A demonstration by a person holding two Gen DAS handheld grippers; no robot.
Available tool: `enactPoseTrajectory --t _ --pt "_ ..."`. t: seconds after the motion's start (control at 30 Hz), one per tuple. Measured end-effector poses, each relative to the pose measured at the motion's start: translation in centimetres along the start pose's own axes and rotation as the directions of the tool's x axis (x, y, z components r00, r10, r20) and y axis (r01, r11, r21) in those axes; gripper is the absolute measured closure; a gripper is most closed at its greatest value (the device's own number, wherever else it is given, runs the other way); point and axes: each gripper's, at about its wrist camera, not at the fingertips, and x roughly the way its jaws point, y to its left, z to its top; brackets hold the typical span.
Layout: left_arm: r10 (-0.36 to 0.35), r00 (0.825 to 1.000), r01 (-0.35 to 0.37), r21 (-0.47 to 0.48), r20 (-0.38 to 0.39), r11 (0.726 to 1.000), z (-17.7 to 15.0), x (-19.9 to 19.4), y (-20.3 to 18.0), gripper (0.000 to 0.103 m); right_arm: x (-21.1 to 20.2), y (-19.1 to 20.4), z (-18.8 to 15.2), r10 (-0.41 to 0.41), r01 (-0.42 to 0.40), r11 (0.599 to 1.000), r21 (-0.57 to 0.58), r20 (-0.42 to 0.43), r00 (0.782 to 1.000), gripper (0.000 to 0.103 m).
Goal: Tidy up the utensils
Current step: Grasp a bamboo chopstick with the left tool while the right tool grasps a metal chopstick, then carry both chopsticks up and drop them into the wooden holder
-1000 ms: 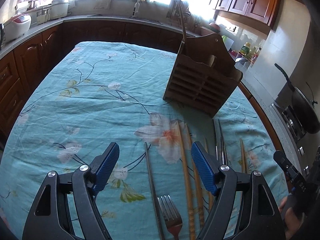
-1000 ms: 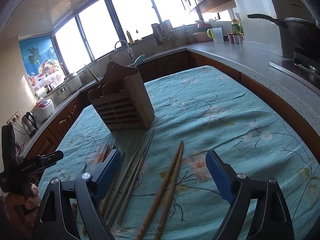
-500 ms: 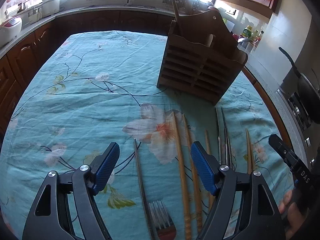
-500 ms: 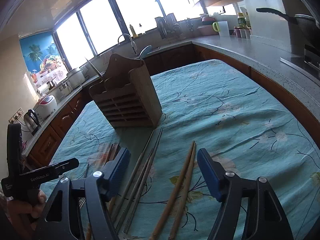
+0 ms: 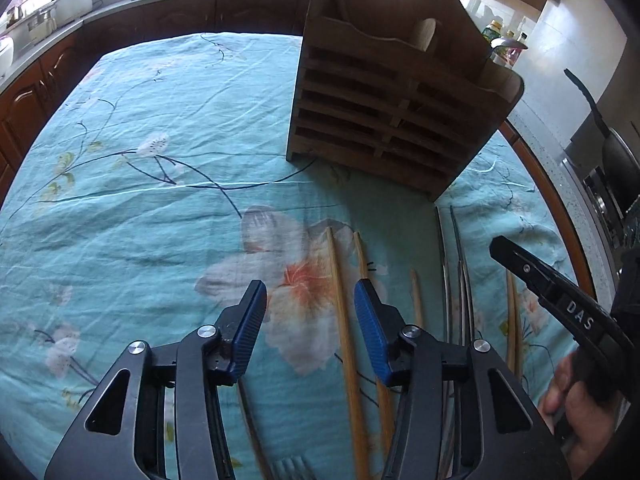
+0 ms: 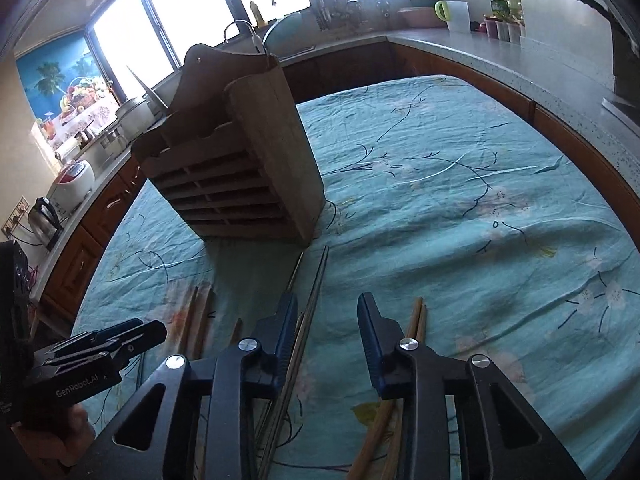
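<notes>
Wooden chopsticks, metal chopsticks and a fork lie side by side on the teal flowered cloth, in front of a slatted wooden utensil holder. My left gripper hovers low over the cloth with its jaws closing. One wooden chopstick runs between its blue pads, untouched. My right gripper is closing too. The metal chopsticks pass just inside its left pad, and a wooden pair lies outside its right finger.
The holder stands upright mid-table with a thin handle sticking out of it. Dark wooden counters ring the table, with a rice cooker, a kettle and a pan on them. A hand grips the right tool.
Both grippers have come forward and down toward the utensils, and the holder looms larger. The jaws of both have narrowed markedly.
</notes>
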Motion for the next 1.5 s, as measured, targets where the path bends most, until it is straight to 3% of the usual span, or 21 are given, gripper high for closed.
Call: enactPoseTrajectory --t 0.2,0.4,0.47,0.53,0.77,1.03,1.2,1.5 --pt "-0.011 1.0 0.011 0.015 -0.025 1.0 0.7 1.6 -0.5 0.071 2.4 0.5 1.2 -0.018 0.017 1.0 -0.023 -0.032 0.999 0.076" --pt "0.011 1.0 -0.011 0.056 -0.01 0.998 1.0 2.3 -1.6 0.073 4.7 1.7 1.4 -0.07 0.065 0.993 -0.095 -0.058 0.996 0.081" --pt "0.032 0.999 -0.031 0.091 -0.003 0.995 1.1 2.6 -2.3 0.084 4.9 1.9 1.5 -0.084 0.077 0.991 -0.108 -0.06 0.995 0.084" --pt "0.05 0.999 -0.05 0.117 0.003 0.992 1.2 2.8 -2.8 0.096 5.0 2.0 1.5 -0.105 0.097 0.988 -0.121 -0.06 0.993 0.094" --pt "-0.007 1.0 0.008 0.084 -0.013 0.996 1.6 2.7 -2.0 0.098 4.6 1.3 1.6 -0.047 0.043 0.997 -0.066 -0.061 0.997 0.099" --pt "-0.099 0.992 0.097 0.031 0.073 0.995 1.3 -2.7 -0.3 0.098 -0.7 0.2 1.7 0.031 -0.031 1.0 0.001 0.024 0.999 0.099" --pt "-0.162 0.976 0.161 0.017 0.147 0.987 1.1 -7.3 0.3 0.099 -5.1 0.8 2.0 0.064 -0.063 0.998 -0.007 0.103 0.993 0.099" --pt "-0.196 0.942 0.193 0.038 0.271 0.981 1.2 -13.3 -0.5 0.099 -11.9 1.6 2.6 0.126 -0.126 0.992 -0.017 0.231 0.965 0.099"
